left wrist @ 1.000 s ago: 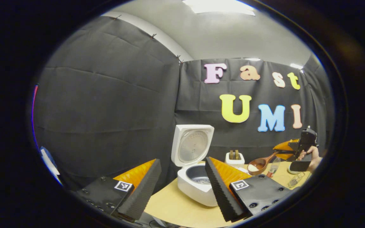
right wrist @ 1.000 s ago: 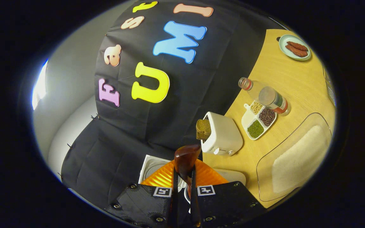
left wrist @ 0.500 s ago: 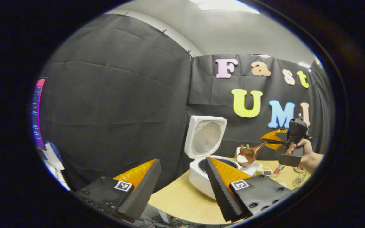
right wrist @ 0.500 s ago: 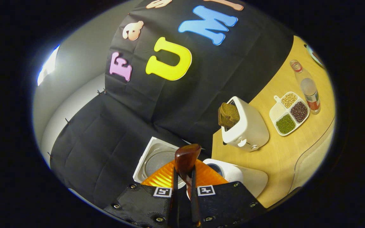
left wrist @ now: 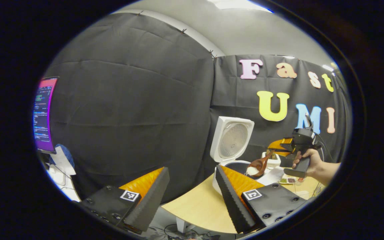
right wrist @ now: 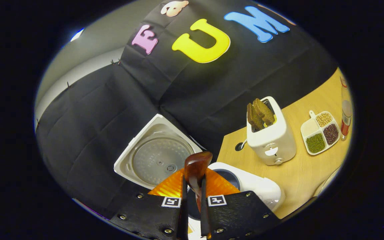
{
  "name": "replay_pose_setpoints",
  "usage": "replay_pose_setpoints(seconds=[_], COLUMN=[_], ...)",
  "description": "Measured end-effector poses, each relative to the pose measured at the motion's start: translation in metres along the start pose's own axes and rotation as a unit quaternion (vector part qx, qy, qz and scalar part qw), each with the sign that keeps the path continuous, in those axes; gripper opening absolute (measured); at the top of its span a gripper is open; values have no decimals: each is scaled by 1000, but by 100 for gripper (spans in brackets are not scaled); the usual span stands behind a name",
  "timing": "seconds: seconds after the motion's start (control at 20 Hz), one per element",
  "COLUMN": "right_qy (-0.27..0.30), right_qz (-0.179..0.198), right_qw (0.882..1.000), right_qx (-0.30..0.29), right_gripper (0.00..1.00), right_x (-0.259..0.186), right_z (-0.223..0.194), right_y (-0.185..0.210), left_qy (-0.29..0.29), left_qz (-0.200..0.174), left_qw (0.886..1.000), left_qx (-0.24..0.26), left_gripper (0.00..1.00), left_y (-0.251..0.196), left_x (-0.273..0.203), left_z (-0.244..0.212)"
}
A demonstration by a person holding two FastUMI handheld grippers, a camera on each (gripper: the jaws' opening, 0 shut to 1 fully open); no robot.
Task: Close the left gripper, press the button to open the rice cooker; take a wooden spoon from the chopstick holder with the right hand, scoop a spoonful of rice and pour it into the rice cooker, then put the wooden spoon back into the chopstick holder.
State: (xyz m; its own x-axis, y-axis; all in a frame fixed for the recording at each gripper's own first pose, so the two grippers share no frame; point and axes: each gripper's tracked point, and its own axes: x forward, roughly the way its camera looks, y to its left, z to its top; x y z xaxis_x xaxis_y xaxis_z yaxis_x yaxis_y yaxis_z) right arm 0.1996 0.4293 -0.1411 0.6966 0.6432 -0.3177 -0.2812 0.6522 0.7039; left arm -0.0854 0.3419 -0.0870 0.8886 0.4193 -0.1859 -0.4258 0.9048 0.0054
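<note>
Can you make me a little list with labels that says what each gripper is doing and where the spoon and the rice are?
left gripper: open, holding nothing
right gripper: shut on the wooden spoon
rice: white heap in the spoon's bowl
spoon position: over the rice cooker, by its pot opening
cooker lid: up, open
toaster: beside the cooker, bread in it

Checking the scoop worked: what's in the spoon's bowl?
In the left gripper view, the spoon carries a white heap of rice. In the right gripper view, only its back shows; the contents are hidden.

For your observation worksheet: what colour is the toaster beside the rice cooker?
White, with dark brown bread slices in it; the toaster shows best in the right gripper view.
</note>
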Motion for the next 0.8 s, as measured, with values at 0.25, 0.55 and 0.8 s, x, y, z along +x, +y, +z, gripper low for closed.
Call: replay_pose_setpoints(seconds=[0.25, 0.55, 0.8], right_qy=[-1, -16, -45], right_qz=[0, 1, 3], right_qw=[990, 957, 900], right_qx=[-143, -288, -434], right_gripper=[14, 14, 15], right_x=[7, 5, 3], right_z=[-8, -6, 1], right_y=[10, 29, 47], left_qy=[11, 17, 13], left_qz=[4, -4, -6], left_qw=[1000, 1000, 1000], left_qx=[-2, 0, 5], left_gripper=[99, 97, 99], left_y=[0, 0, 0], left_x=[2, -1, -2], left_z=[-3, 3, 0])
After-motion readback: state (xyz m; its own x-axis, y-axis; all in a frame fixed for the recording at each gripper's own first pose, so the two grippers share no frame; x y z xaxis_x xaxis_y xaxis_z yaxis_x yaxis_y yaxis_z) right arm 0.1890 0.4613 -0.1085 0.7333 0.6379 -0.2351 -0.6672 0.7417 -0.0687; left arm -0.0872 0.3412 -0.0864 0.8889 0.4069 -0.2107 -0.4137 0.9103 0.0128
